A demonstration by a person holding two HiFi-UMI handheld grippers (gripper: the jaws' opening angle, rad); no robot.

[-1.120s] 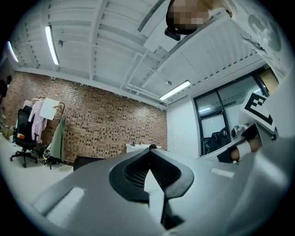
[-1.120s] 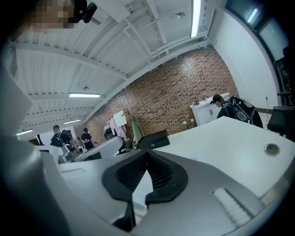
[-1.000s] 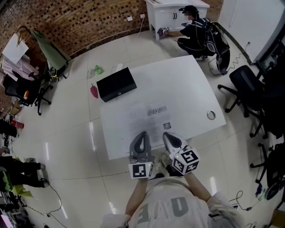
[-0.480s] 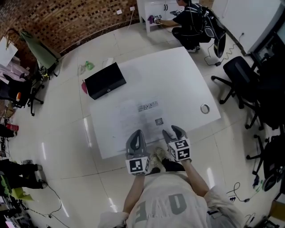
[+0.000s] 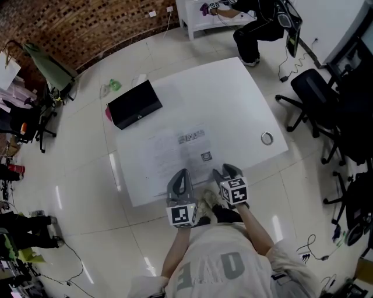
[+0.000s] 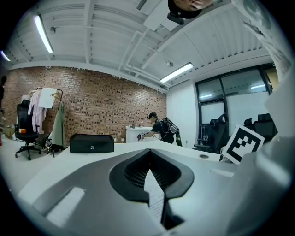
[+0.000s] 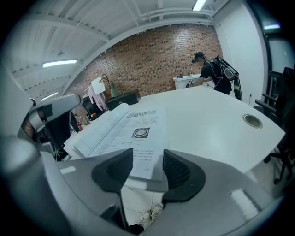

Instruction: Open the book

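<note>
1. Book (image 5: 175, 154) lay open and flat on the white table (image 5: 233, 99), in the near-left part, its near edge at the table's near edge; printed pages faced up.
2. In the right gripper view the left-hand pages made a thicker, curved stack; the right-hand page lay flat, with text and a round emblem on it.
3. Left tongs (image 5: 182, 174) pressed together, pads meeting at the tips; pointed almost level toward the far side, over the book's near edge; a sliver of printed page showed through the slit behind the pads; could not tell any contact with the book.
4. Right tongs (image 5: 225, 171) spread wide, tilted down at the near right corner of the book; the page's near edge showed in the gap between the jaws; pads not pressing on it.
5. The two tongs sat side by side, near each other, at the near edge of the table.
6. Black case (image 5: 135, 105) sat at the table's far left corner, well apart from the book.
7. Small metal ring (image 5: 267, 138) lay on the right side of the table, apart from the book.
8. Another person (image 5: 256, 20) crouched at a white cabinet (image 5: 192, 17) far beyond the table; brick wall (image 5: 87, 26) on the far left; office chair (image 5: 309, 96) on the right.
</note>
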